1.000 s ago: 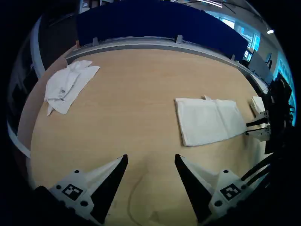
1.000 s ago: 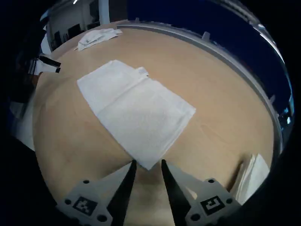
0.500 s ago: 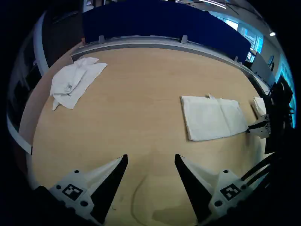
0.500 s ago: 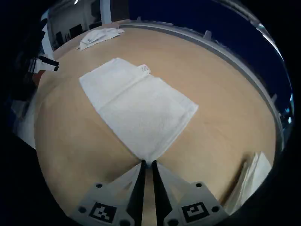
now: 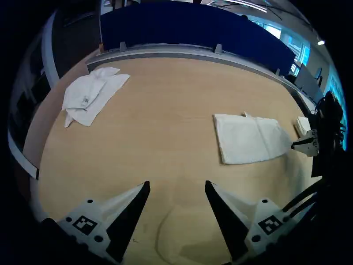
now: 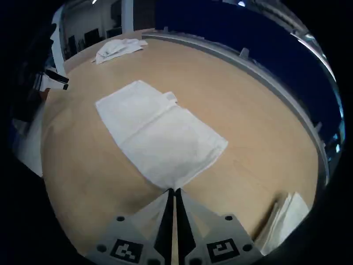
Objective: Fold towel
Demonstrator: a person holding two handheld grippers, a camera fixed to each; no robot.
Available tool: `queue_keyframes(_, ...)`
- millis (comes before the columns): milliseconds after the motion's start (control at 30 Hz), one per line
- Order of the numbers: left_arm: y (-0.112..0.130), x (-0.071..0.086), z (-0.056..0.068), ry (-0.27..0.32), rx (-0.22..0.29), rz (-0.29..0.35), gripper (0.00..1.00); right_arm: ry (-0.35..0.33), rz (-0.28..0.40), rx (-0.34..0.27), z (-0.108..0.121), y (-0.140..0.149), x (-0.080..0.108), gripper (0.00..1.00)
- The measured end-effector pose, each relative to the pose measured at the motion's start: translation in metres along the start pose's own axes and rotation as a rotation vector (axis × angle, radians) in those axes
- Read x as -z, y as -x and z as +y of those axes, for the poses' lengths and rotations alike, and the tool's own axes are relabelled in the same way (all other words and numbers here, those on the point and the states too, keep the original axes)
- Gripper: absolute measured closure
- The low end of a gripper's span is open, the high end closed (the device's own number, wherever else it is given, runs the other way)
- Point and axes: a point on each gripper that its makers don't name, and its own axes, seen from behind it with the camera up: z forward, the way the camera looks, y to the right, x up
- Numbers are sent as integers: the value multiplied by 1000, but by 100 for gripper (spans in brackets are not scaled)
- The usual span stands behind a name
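Note:
A white towel (image 6: 154,132) lies folded and flat on the wooden table (image 6: 247,110). In the right gripper view my right gripper (image 6: 173,192) is shut on the towel's near corner, which is lifted slightly. In the left gripper view the same towel (image 5: 247,139) lies at the right, with the right gripper (image 5: 294,144) at its right end. My left gripper (image 5: 176,187) stands open above bare table, well short of the towel, with nothing between its fingers.
A crumpled white towel (image 5: 90,95) lies at the table's far left, also seen far off (image 6: 117,47). A stack of folded white towels (image 6: 282,216) sits near the right edge. A blue partition (image 5: 189,24) and grey rail border the table's far side.
My right gripper has gone from open to shut on the towel's near corner and raised it a little. The left gripper has drawn back slightly, still open.

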Motion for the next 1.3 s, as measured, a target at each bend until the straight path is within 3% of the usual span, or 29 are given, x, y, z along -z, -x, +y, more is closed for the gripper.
queue_keyframes(300,0,17,-15,-14,37,21,8,14,65,69,0,-59,16,97)
queue_keyframes(700,-2,40,-33,-23,89,66,8,-10,126,158,-22,-123,20,97)
queue_keyframes(1067,4,58,-49,-42,124,88,8,-42,133,207,-45,-145,11,97)
queue_keyframes(1300,4,77,-60,-61,160,115,8,-99,131,264,-78,-164,-13,97)
